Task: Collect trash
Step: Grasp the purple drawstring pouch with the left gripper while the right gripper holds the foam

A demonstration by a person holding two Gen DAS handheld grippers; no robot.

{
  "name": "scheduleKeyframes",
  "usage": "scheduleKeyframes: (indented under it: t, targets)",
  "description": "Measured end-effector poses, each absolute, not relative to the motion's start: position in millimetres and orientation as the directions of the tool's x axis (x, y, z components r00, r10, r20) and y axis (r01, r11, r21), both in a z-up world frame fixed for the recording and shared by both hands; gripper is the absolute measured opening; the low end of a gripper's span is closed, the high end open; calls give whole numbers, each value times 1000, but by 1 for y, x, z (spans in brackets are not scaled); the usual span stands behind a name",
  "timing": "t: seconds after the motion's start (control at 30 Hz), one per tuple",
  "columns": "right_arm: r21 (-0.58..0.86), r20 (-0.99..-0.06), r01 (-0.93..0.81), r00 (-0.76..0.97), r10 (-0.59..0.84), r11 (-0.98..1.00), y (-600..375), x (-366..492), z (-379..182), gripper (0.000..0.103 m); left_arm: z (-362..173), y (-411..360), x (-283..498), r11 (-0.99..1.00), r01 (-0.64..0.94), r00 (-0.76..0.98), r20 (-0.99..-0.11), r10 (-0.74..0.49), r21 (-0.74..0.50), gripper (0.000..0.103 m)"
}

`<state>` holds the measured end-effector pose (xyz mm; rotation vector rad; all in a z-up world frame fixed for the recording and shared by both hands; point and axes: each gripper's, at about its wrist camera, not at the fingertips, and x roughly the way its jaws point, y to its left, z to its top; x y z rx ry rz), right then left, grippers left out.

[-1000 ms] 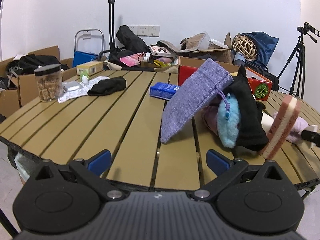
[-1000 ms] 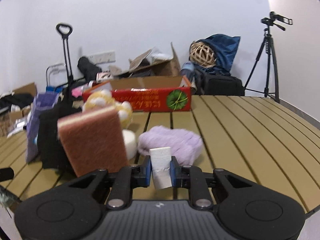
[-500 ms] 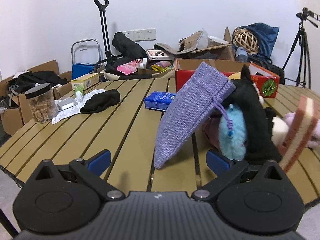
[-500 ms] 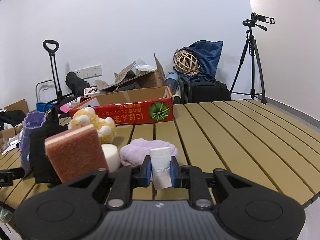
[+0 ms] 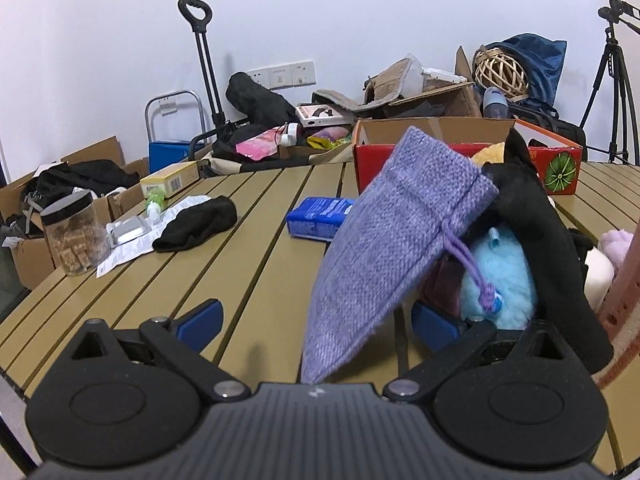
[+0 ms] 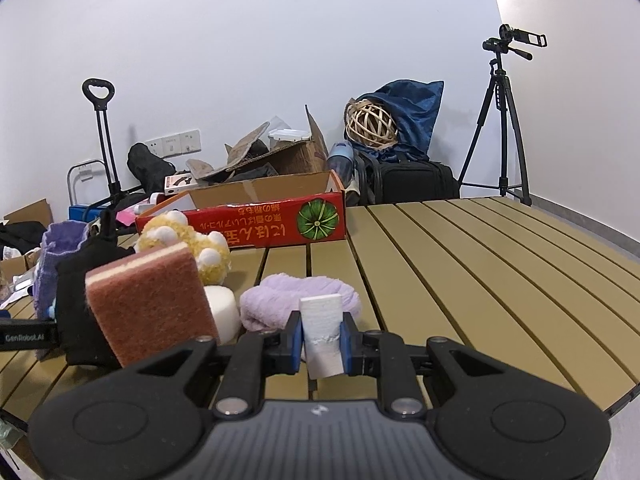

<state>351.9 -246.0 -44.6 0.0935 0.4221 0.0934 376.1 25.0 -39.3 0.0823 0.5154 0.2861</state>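
White foam block [image 6: 321, 332] sits pinched upright between the right gripper's [image 6: 320, 340] blue pads, just above the slatted table [image 6: 460, 280], in front of a lilac towel [image 6: 304, 300]. Left gripper [image 5: 316, 320] gapes wide, a purple drawstring pouch [image 5: 384, 240] leaning between its fingers, untouched.

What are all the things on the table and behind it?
pouch: 1, purple, leaning on the pile
glove: 1, black, in the pile
fluffy toy: 1, light blue, under the pouch
sponge: 1, brown, upright
towel: 1, lilac, mid-table
red box: 1, back edge
blue pack: 1, lying flat
jar: 1, clear, left edge
tripod: 1, black, floor
left gripper: open, empty
right gripper: shut on white foam
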Motion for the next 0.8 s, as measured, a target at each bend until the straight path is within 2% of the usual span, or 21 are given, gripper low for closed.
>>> scheduleKeyframes:
  t: [0.17,0.3,0.37,0.43,0.5,0.63,0.8]
  targets:
    - [107,-406,-70,908,108,992,-241,354,-47,18,-40,22,381,962,-231,846,-458,274,149,92]
    - [100,-403,-74,909,109,992,-238,353,-48,18,-39,22,384,964,-216,856,-446,263,153,80]
    - [98,-406,-77,907,110,992,-238,353,-49,18,-40,21,384,965,-211,858,-444,258,153,73]
    - [97,-407,-78,907,111,992,-238,352,-49,18,-41,20,384,968,-197,860,-446,248,157,57]
    - [98,-408,-78,906,111,992,-239,353,-49,18,-41,21,383,972,-181,864,-447,231,152,46]
    - [100,-408,-77,906,111,992,-240,352,-49,18,-42,24,381,974,-173,870,-439,222,149,34]
    - [94,-408,-80,906,112,992,-238,353,-51,18,-42,27,379,975,-172,876,-431,216,139,24]
